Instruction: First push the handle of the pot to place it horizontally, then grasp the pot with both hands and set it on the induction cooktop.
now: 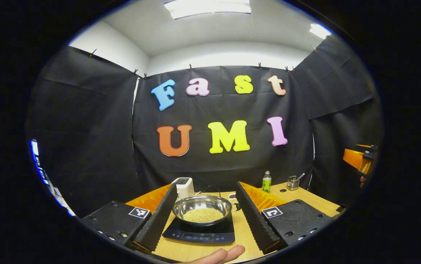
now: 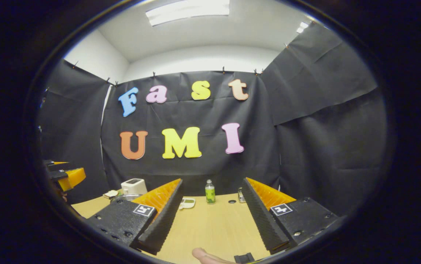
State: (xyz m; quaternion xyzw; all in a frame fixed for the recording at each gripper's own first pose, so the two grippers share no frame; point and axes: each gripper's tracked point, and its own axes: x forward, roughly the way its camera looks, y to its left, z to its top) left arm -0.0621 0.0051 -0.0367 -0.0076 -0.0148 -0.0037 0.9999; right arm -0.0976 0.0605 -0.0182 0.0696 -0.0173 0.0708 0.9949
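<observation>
- The pot (image 2: 126,198) in the right gripper view is mostly hidden behind the right gripper's (image 2: 210,220) left finger; just a sliver of rim shows.
- The pot's handle (image 1: 210,189) in the left gripper view is a thin dark arc, too fine to judge how it lies.
- A fingertip (image 1: 219,255) is cut off by the bottom edge.
- The other gripper (image 1: 360,160) is clipped at the right edge.
- A small holder (image 1: 293,182) by the bottle (image 1: 266,182) perhaps holds utensils; too small to tell.
</observation>
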